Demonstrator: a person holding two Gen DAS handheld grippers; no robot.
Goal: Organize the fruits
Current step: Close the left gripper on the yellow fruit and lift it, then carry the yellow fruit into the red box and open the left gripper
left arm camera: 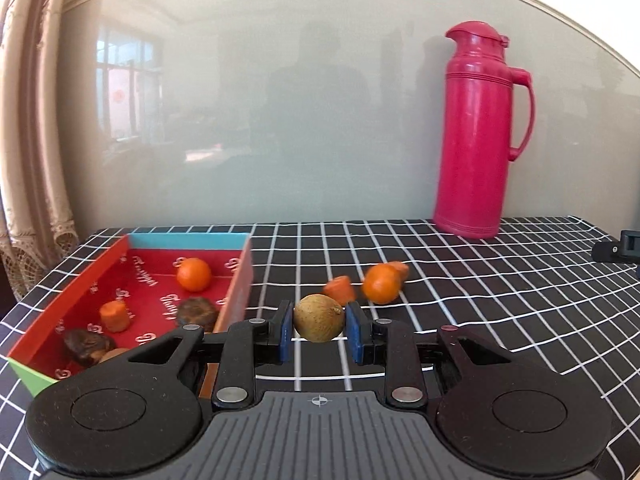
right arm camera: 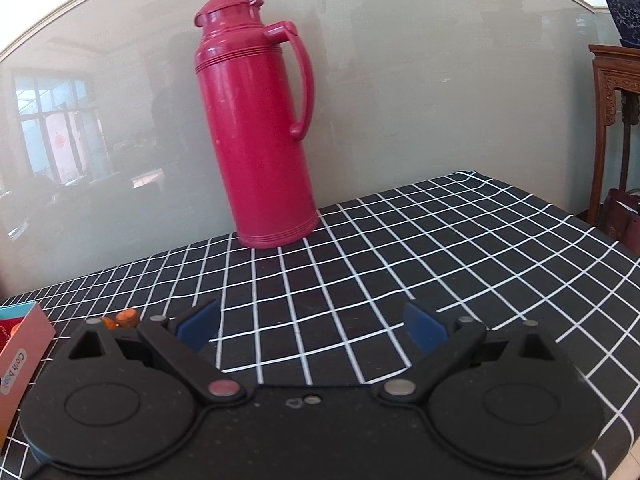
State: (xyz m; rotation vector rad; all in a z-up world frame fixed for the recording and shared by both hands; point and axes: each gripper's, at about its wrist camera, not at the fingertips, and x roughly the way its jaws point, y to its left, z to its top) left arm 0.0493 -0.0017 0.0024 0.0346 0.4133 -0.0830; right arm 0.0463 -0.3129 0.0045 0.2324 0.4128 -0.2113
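1. Nearest, the left gripper (left arm camera: 319,330) had its blue pads closed against a round tan-green fruit (left arm camera: 319,318), one pad on each flank, so the fruit sat lifted clear of the cloth; I judged it held this way for carrying across to the box.
2. Just left of that fruit lay the red box (left arm camera: 240,280), an open tray with a blue far wall and a green near corner, apparently the collecting place for the fruit.
3. Inside it were a tangerine (left arm camera: 194,274), an orange cut chunk (left arm camera: 115,315) and two dark brown pieces (left arm camera: 197,313), all apart from one another. Pale script was printed on the red floor, but I could not read it.
4. Beyond the held fruit, on the black checked tablecloth (left arm camera: 460,300), a second tangerine (left arm camera: 382,283) and two orange chunks (left arm camera: 340,289) were not yet sorted.
5. The right gripper (right arm camera: 312,326) had its fingers spread wide with nothing between them, hovering over bare cloth. At its left edge the box's outer wall carried a label that seemed to read "Coin box".
6. Farthest back, a pink thermos flask (left arm camera: 476,132) stood upright against the wall.
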